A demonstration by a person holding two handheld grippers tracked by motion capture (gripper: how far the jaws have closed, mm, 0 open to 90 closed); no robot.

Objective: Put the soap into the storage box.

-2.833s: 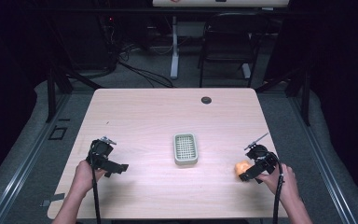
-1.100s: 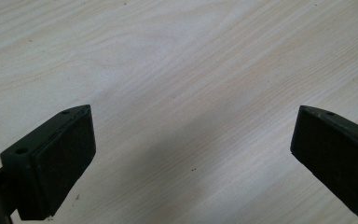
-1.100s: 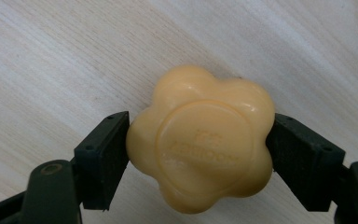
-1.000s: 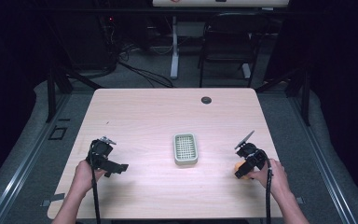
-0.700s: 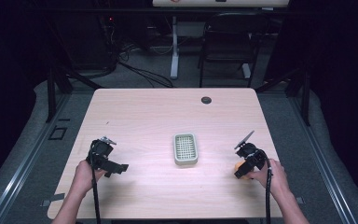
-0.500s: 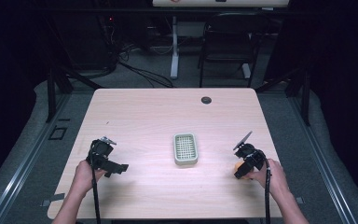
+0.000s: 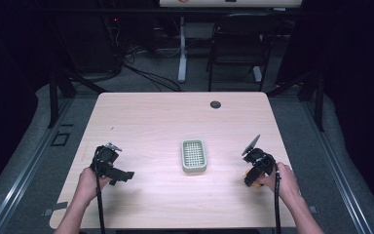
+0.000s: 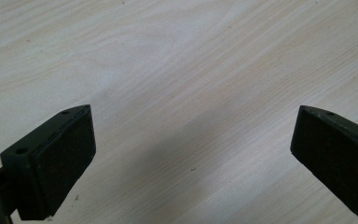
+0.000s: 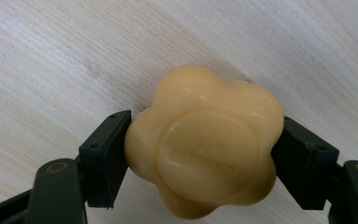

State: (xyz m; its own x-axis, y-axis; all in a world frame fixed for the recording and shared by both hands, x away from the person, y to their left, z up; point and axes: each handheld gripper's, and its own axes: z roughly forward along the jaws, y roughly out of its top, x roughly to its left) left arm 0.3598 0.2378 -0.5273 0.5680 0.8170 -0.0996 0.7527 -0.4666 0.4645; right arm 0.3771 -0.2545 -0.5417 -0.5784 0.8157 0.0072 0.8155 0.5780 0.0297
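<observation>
Soap is the concern: a pale orange, flower-shaped bar point(image 9: 204, 158) sits clamped between the jaws of the right hand-held gripper point(image 7: 254, 171), each pad pressed against one of its rounded lobes. From the right gripper view I cannot tell whether it rests on the worktop point(image 7: 165, 122) or is lifted just off it. The lobes are curved and probably slick, so the contact areas look small; my guess is that a quick swing or a tilt of the wrist could let the bar twist or squirt out forward, away from the jaws. Squeezing harder might dent it instead.

A white slotted soap dish point(image 7: 194, 155) lies well off to that gripper's left, between the two hands, and seems the likely destination. If so, a bar carried low could clip the dish's rim and shove it across the smooth wood.

The left hand-held gripper point(image 8: 191, 158) hangs over bare wood with its jaws spread wide and nothing between them, so it offers no steadying hold on the dish.
</observation>
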